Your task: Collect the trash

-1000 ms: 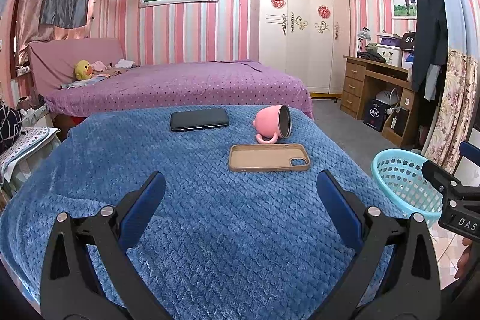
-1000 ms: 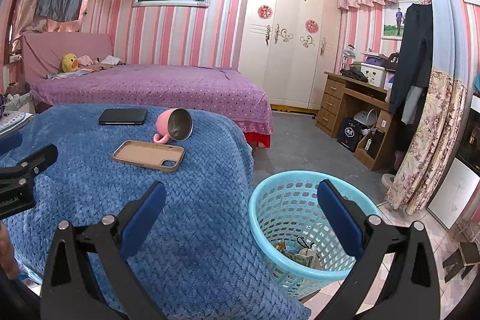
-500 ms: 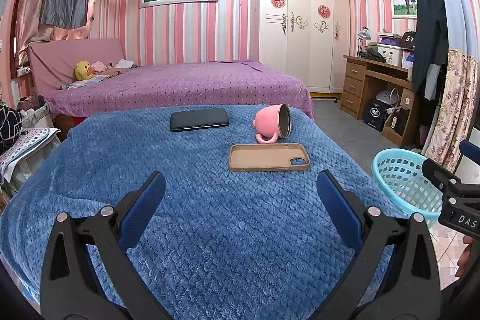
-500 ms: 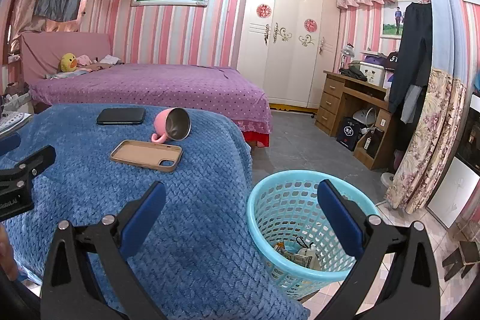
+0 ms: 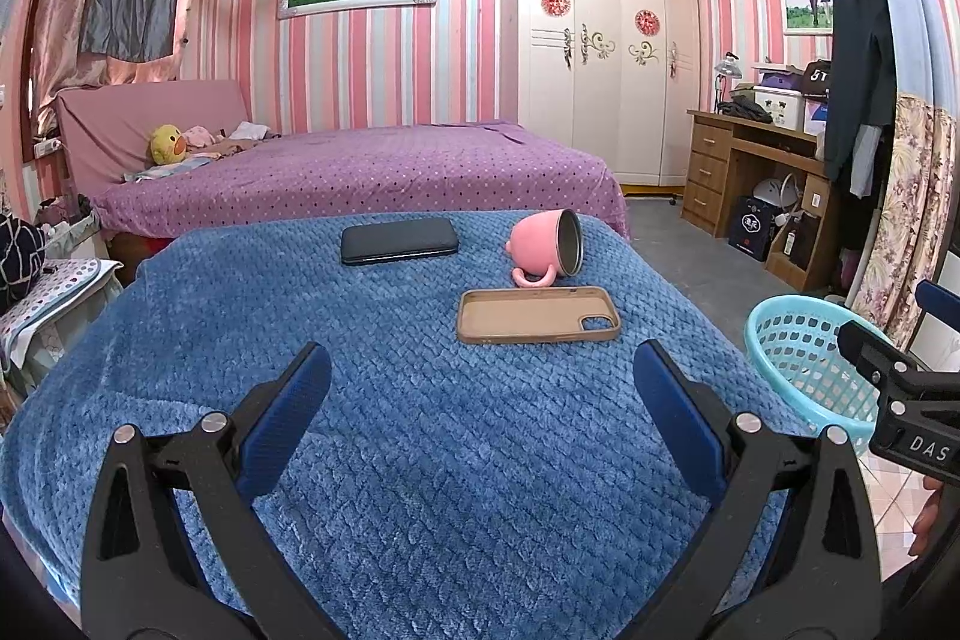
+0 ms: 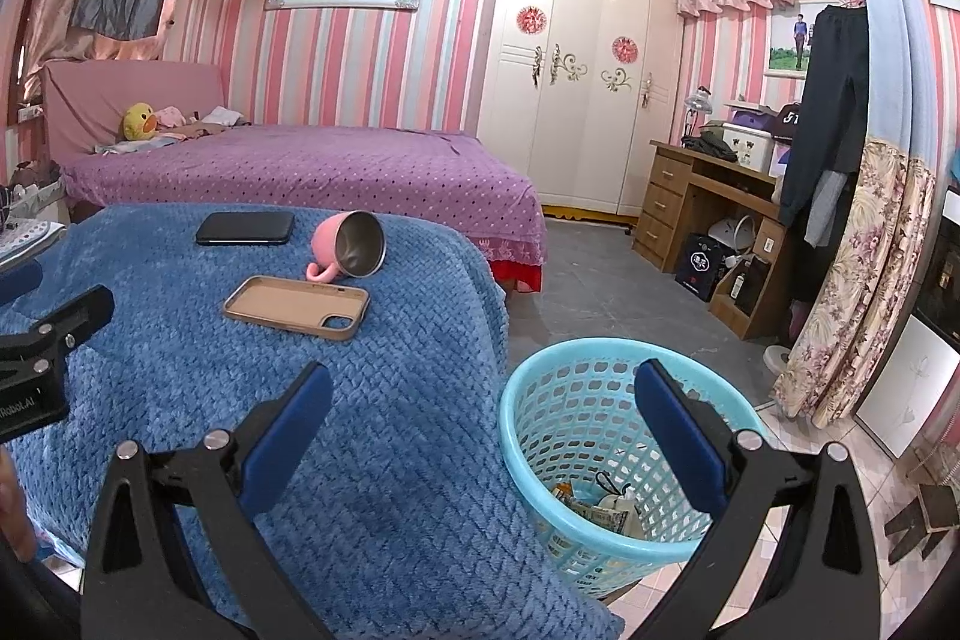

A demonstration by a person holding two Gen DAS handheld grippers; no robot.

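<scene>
A light blue plastic basket point(image 6: 576, 418) stands on the floor at the right of the blue blanket point(image 6: 390, 400); several wrappers point(image 6: 606, 502) lie in its bottom. It also shows at the right edge of the left wrist view point(image 5: 798, 358). My left gripper point(image 5: 480, 400) is open and empty over the near part of the blanket point(image 5: 420, 460). My right gripper point(image 6: 480, 418) is open and empty above the blanket's right edge and the basket.
On the blanket lie a black phone point(image 5: 399, 240), a tipped pink mug point(image 5: 549, 247) and a tan phone case point(image 5: 537, 314). A purple bed point(image 5: 360, 172) is behind. A wooden desk point(image 6: 708, 214) and a white wardrobe point(image 6: 576, 88) stand at the right.
The right wrist view has shifted slightly; the basket sits a little further left in it. The left gripper has not moved. Both stay open.
</scene>
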